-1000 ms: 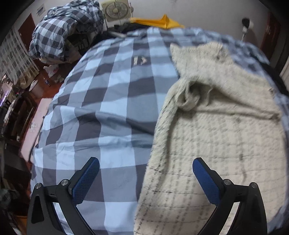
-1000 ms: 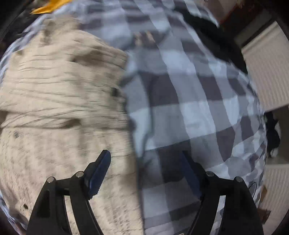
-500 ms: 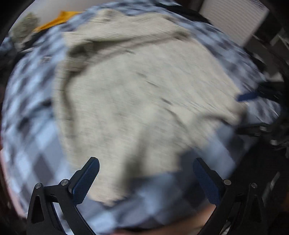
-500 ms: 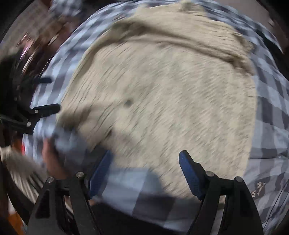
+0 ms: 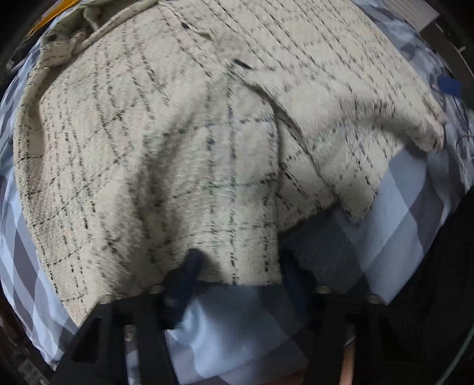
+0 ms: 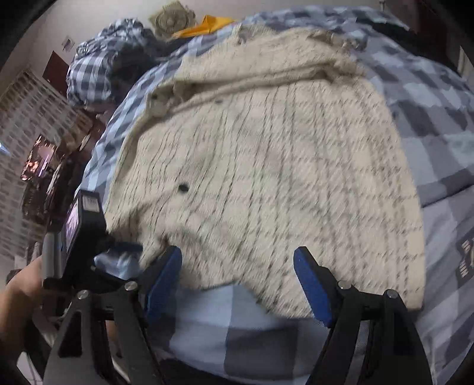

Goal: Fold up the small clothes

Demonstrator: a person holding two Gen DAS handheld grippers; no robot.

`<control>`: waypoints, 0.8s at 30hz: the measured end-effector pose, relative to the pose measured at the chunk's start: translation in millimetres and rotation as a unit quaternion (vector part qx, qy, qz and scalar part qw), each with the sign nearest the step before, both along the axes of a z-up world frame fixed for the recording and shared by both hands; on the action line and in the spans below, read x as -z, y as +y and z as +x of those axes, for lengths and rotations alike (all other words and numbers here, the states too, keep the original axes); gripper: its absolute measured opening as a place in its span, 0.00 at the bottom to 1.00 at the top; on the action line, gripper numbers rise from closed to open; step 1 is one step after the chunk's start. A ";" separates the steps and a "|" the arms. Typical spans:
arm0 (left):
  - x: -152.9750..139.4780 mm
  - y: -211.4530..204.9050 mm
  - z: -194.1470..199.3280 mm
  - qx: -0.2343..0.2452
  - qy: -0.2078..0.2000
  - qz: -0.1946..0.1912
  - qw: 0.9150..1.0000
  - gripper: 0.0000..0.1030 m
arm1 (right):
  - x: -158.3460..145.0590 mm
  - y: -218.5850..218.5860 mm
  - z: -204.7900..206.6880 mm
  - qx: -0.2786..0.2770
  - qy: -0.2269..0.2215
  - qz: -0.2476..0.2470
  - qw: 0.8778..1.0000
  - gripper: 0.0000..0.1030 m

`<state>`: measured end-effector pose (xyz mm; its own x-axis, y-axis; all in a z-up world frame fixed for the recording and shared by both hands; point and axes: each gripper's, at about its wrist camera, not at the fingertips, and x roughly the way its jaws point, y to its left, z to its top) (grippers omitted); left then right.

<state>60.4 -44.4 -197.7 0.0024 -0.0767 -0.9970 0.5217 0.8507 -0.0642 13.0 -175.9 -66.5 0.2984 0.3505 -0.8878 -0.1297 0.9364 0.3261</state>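
Observation:
A cream knitted garment with thin dark check lines (image 5: 183, 142) lies spread on the checked bed cover (image 5: 237, 331). My left gripper (image 5: 240, 275) points down at the garment's near hem. Its jaws are closing, blurred, with the hem's corner between them and a gap still showing. In the right wrist view the same garment (image 6: 266, 165) fills the middle. My right gripper (image 6: 237, 266) stands open over the near hem, nothing pinched. A hand (image 6: 20, 284) holds the left tool's camera body (image 6: 84, 225) at the garment's left corner.
A pile of checked bedding (image 6: 97, 71) and a yellow cloth (image 6: 207, 25) lie at the bed's far end. A fan (image 6: 170, 17) stands behind them. Shelves and clutter (image 6: 38, 160) line the left side. The bed's near edge drops into dark space (image 5: 429, 296).
Both grippers have swung from the bed's sides to the garment's near hem. The left one has dropped close to the cloth and its jaws have narrowed. The right jaws kept their width.

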 end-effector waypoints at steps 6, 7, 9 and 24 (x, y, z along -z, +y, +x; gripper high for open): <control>-29.8 -4.5 -15.2 0.013 -0.007 -0.054 0.998 0.20 | 6.3 7.3 -1.5 -0.011 0.013 0.006 1.000 0.73; -34.7 -6.8 -19.9 0.017 -0.006 -0.066 0.998 0.19 | 3.6 6.2 -4.2 -0.009 0.013 0.010 1.000 0.73; -49.5 -8.5 -26.6 0.026 0.002 -0.109 0.994 0.19 | -1.1 -0.4 -10.9 -0.002 0.014 0.015 1.000 0.73; -91.1 29.7 7.3 -0.011 -0.128 -0.038 0.991 1.00 | 10.3 66.8 -26.9 -0.113 0.103 -0.021 0.988 0.73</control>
<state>67.7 -14.7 -106.6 0.2564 -0.1485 -0.9551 0.5100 0.8602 0.0031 -13.9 -109.1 -76.8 0.0290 0.3483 -0.9369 -0.2716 0.9048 0.3280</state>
